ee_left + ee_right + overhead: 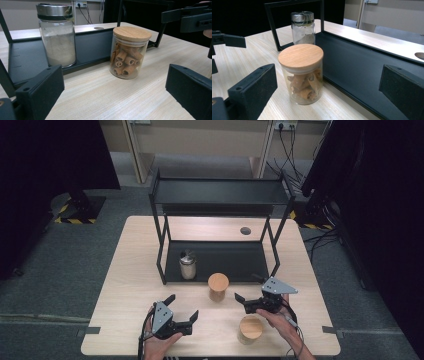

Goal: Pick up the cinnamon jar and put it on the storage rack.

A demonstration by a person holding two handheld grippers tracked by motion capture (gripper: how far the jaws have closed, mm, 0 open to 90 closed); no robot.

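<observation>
Jar of cinnamon sticks [218, 287] standing upright in the high view, long axis vertical, round wooden lid facing up, resting on the wooden table [130, 280] just in front of the black rack [220, 195], near the rack's lower shelf edge. Sitting between and slightly beyond the two grippers. Left gripper [183, 311] hovering at the near left, jaws spread wide, holding nothing. Right gripper [250, 290] hovering to the right of the jar, jaws likewise spread, pinching nothing. Second wooden-lidded jar [250, 329] standing near the table's near edge, just beside the right hand [280, 322]. Metal-capped shaker [188, 265] standing upright on the lower shelf, left of the cinnamon jar.

Looking along the left gripper view: cinnamon jar [130, 52] standing upright right of centre, clear glass wall showing rolled brown sticks packed mostly on end, pale wood lid sitting flat on top. Shaker [57, 35] standing farther left on the dark shelf, holding pale powder under a steel cap. Own jaws gaping at both lower corners, well apart from the jar.

Looking along the right gripper view: cinnamon jar [302, 73] standing upright between the spread jaws, touching neither, lid level, sticks leaning inside. Shaker [303, 27] standing behind it on the shelf.
</observation>
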